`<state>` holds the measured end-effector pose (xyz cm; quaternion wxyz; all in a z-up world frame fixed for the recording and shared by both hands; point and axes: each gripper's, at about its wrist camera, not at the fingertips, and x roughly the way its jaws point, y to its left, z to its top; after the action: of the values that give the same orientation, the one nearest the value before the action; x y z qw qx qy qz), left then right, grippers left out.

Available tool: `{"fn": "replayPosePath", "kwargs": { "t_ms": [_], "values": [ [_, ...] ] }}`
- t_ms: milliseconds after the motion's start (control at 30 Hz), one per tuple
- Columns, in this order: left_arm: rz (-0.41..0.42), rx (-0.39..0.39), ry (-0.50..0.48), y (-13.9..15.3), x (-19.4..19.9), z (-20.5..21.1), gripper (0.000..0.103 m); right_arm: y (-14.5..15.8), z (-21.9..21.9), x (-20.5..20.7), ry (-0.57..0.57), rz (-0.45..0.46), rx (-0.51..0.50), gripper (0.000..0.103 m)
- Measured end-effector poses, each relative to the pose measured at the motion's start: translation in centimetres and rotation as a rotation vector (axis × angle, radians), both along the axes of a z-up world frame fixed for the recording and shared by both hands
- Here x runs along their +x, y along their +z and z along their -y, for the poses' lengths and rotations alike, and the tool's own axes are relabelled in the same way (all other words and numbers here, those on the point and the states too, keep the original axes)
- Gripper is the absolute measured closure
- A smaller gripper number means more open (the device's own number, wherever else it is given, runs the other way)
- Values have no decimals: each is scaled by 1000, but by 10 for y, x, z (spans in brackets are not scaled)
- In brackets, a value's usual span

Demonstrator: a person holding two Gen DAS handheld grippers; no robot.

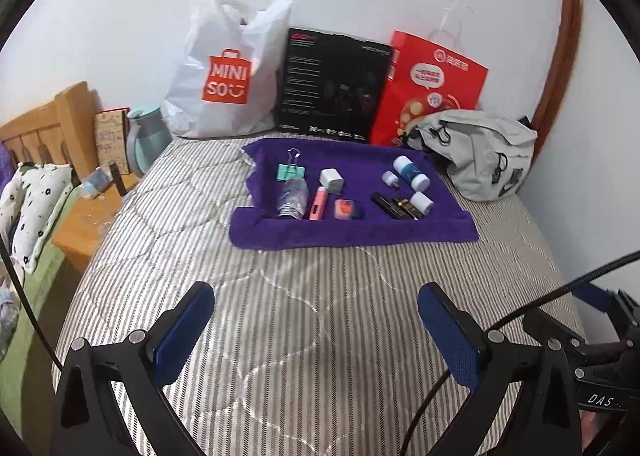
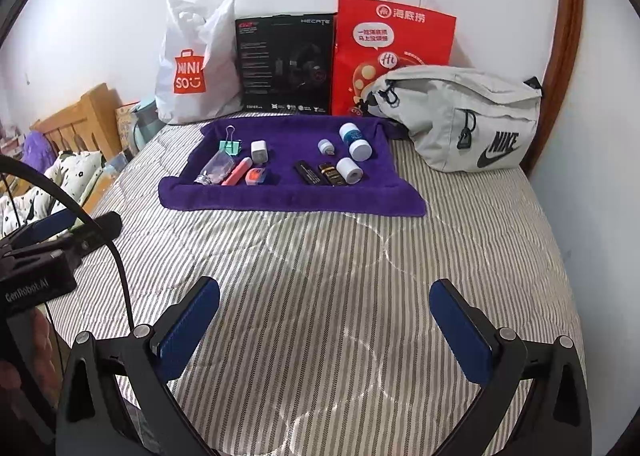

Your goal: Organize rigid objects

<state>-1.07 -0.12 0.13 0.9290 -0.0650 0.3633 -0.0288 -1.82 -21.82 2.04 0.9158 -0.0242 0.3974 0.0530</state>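
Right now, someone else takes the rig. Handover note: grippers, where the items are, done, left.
Left gripper: open, empty, hovering over the striped bedspread, short of the towel.
Right gripper: open, empty, same height, beside the left.
Items: all on the purple towel. Left group: green binder clip, clear bottle, white charger cube, pink stick, orange-blue piece. Right group: small white plug, blue-banded white bottle, white cylinder, two dark bars.
Done: nothing gripped; whether the two groups are already sorted, cannot tell.
Left: probably any remaining arranging on the towel.
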Motion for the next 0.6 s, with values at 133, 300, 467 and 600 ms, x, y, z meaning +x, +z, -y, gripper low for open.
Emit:
{"fn": "replayPosePath", "kwargs": {
  "t_ms": [133, 300, 467, 600],
  "values": [
    [-8, 29, 15, -2, -1, -1, 0, -5, 4, 1, -15, -18, -2, 0],
    [-12, 48, 0, -3, -1, 4, 0, -7, 12, 2, -38, -28, 8, 0],
    [-14, 66, -21, -4, -3, 13, 0, -5, 16, 0, -51, -23, 15, 0],
    [-14, 76, -34, -5, -2, 17, 0, -6, 18, 0, -56, -28, 13, 0]
  ]
}}
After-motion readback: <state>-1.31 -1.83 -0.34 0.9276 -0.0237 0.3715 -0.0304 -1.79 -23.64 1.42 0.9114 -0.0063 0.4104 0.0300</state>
